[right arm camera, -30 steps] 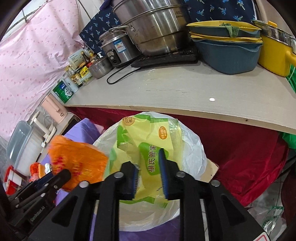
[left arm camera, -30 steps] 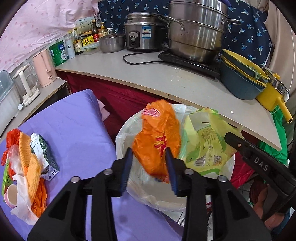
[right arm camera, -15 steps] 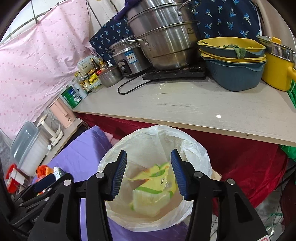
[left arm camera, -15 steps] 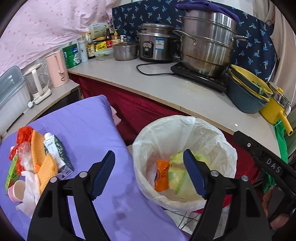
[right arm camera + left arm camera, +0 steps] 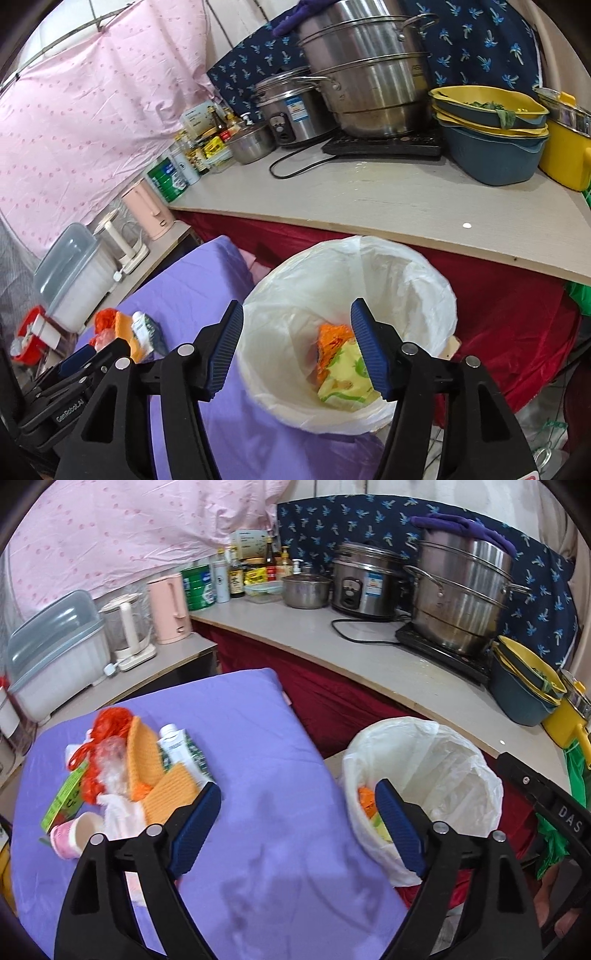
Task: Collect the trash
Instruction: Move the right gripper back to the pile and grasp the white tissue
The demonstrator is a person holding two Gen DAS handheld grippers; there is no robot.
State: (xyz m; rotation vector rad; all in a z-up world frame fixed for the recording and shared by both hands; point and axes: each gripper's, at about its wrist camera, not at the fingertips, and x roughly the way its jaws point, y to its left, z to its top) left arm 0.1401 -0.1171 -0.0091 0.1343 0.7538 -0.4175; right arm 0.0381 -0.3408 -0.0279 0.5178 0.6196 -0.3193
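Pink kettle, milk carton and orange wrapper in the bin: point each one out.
pink kettle (image 5: 170, 607), left wrist view, middle of its body.
milk carton (image 5: 180, 746), left wrist view, upper white face.
orange wrapper (image 5: 331, 341), right wrist view, its crumpled middle.

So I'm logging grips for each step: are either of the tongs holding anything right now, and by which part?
Nothing is held. The left tongs and right tongs have just been opening and are empty; the orange wrapper and yellow-green wrapper lie in the bin bag.

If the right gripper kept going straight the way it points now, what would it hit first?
Probably the inner wall of the white bin liner, or the orange and yellow wrappers lying in it. The right gripper is open and empty; depth is unclear.
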